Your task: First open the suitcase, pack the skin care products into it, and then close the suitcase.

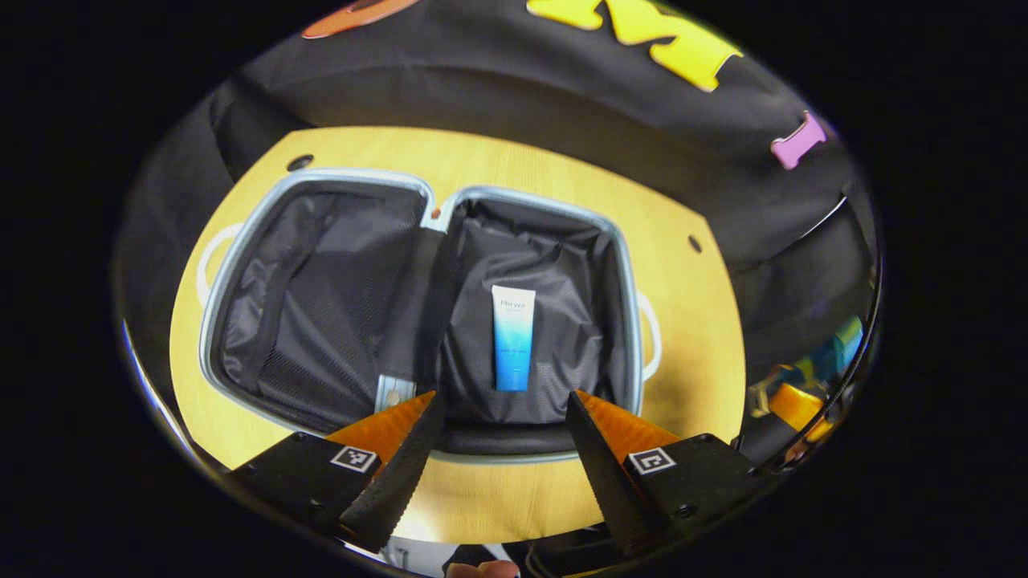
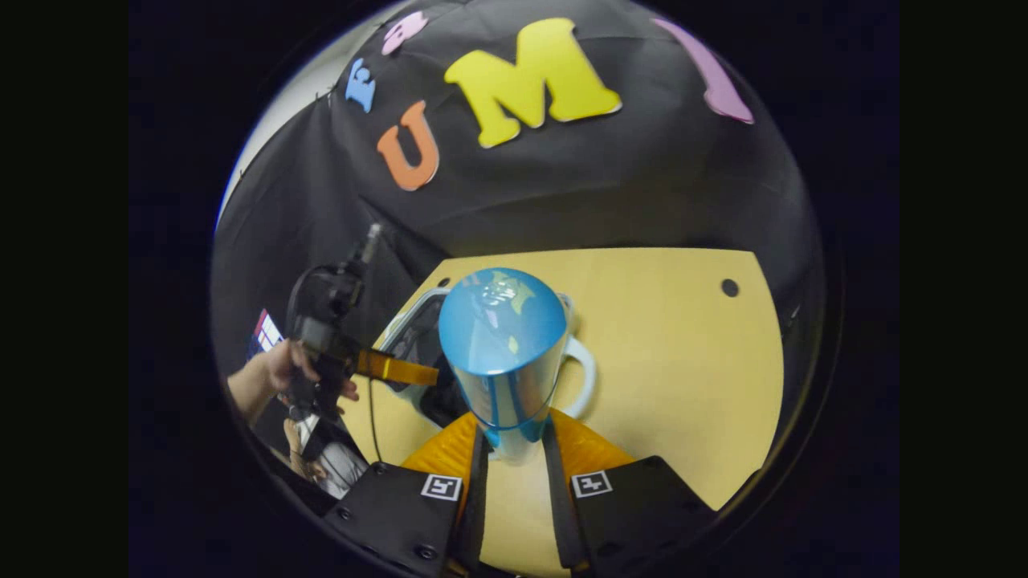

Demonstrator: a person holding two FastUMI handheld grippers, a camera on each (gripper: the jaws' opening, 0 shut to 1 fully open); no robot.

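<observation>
Left gripper view first: the suitcase (image 1: 418,305) lies wide open and flat across the middle of the frame on the yellow tabletop (image 1: 699,321), both halves lined in dark fabric, pale rim all round. A white-and-blue tube (image 1: 513,338) rests in the half at centre-right, lying lengthwise, cap end toward the bottom of the frame. The half at centre-left has a mesh panel and nothing I can make out inside it. A white handle (image 1: 652,335) loops out at the case's right edge, another at its left edge. At the bottom, the left tongs (image 1: 504,433) are spread wide, nothing between them, hanging over the near rim of the case.

Over to the right gripper view: the right tongs (image 2: 514,441) at bottom centre are pinching a blue bottle (image 2: 504,353), both fingers (image 2: 554,449) pressed against its lower end, the rounded blue end looming up into the centre of the frame. Behind the bottle, a slice of the open suitcase and its white handle peek out on the tabletop. At middle left, a person's hand (image 2: 281,369) holds the other gripper, its finger reaching toward the case.
</observation>
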